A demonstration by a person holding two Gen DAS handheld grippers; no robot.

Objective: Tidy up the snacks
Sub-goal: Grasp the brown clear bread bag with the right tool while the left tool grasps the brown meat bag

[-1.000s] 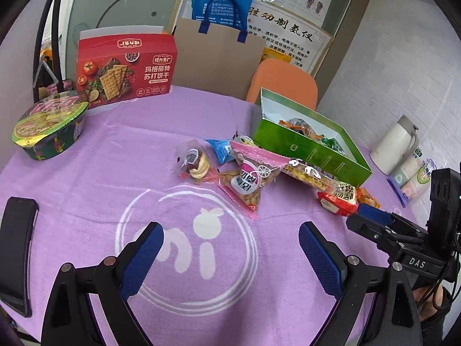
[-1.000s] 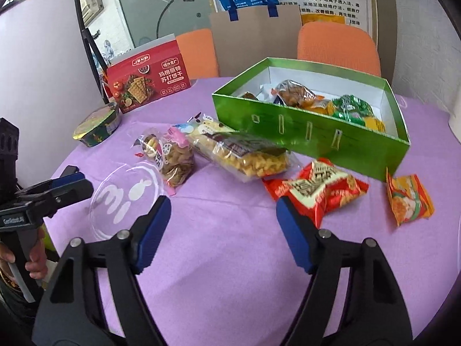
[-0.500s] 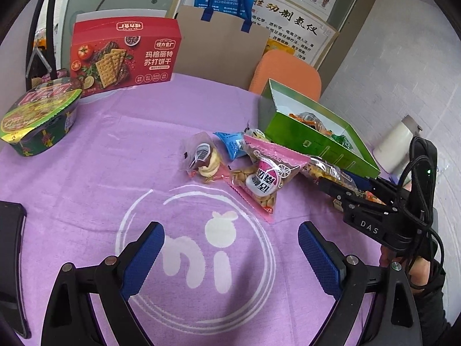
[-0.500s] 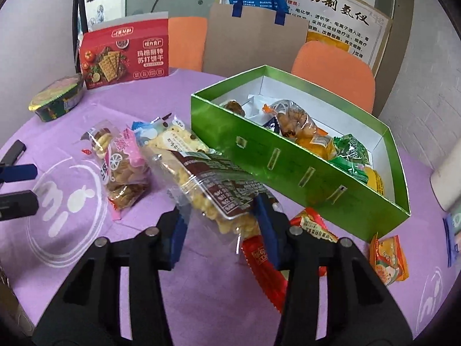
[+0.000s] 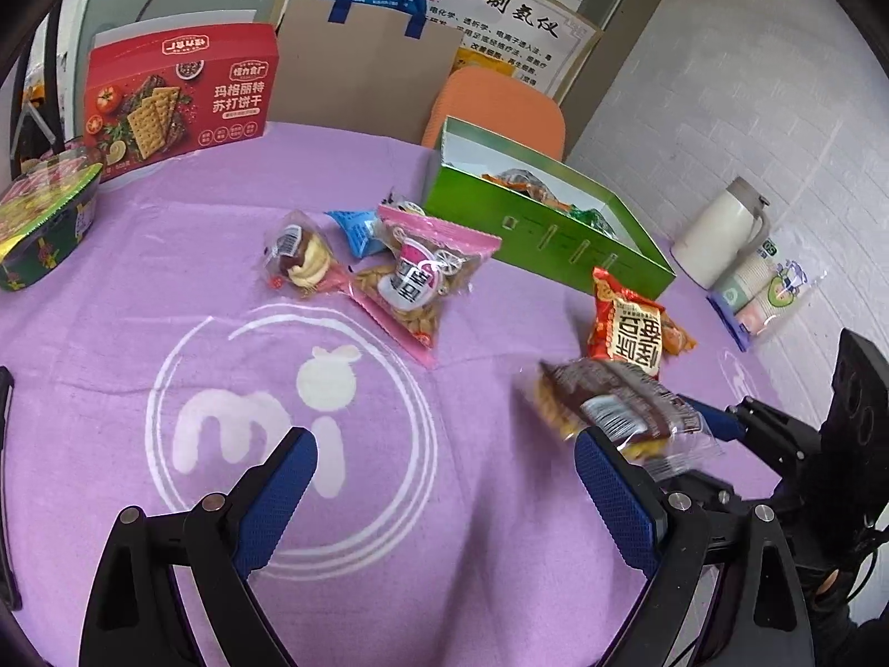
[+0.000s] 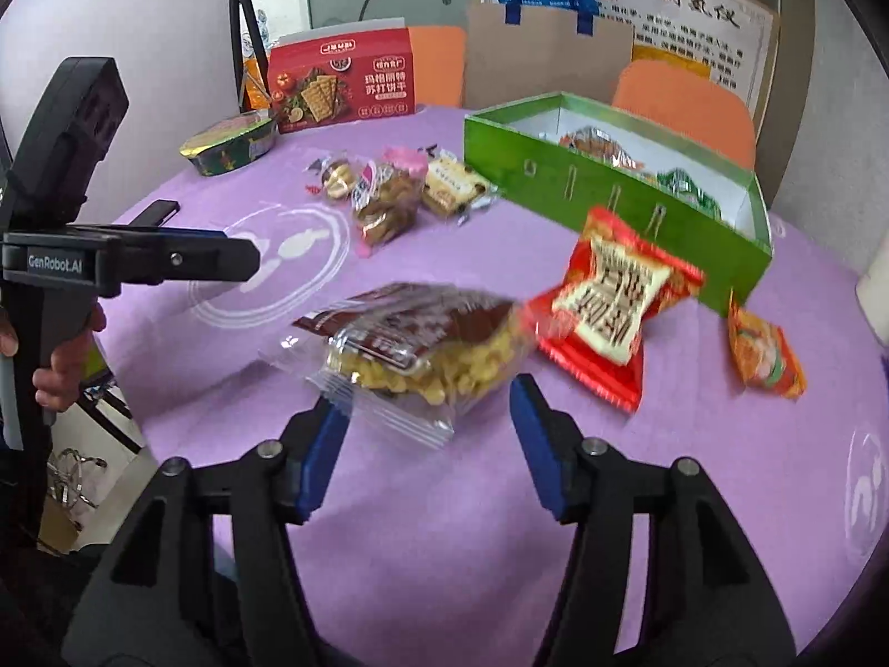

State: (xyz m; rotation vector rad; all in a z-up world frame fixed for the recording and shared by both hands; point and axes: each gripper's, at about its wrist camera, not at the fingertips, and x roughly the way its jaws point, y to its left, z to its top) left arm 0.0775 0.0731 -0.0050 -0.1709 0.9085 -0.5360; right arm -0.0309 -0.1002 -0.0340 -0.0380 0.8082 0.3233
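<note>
A clear bag of yellow puffed snacks [image 6: 422, 350] with a dark brown label lies blurred on the purple cloth just ahead of my right gripper [image 6: 428, 433]. Its jaws are opening; the bag's clear seam overlaps the left pad, while the right pad stands off it. The left wrist view shows the same bag [image 5: 611, 406] by the right gripper's fingers [image 5: 722, 425]. My left gripper [image 5: 444, 478] is open over the white logo with nothing between its fingers. The green box [image 6: 555, 178] holds several packets. A red packet [image 6: 611, 300] leans beside it.
A pink nut bag [image 5: 416, 278], a blue packet [image 5: 355, 228] and a pastry packet [image 5: 294, 255] lie mid-table. An orange packet [image 6: 764, 356] lies right. A red cracker box [image 5: 178, 105], noodle bowl [image 5: 44, 222], thermos [image 5: 717, 233] and paper cups [image 5: 761, 289] ring the table.
The right gripper closed on the yellow snack bag near the green box, drew it back toward the near edge, and its jaws have since widened. The left gripper shifted slightly.
</note>
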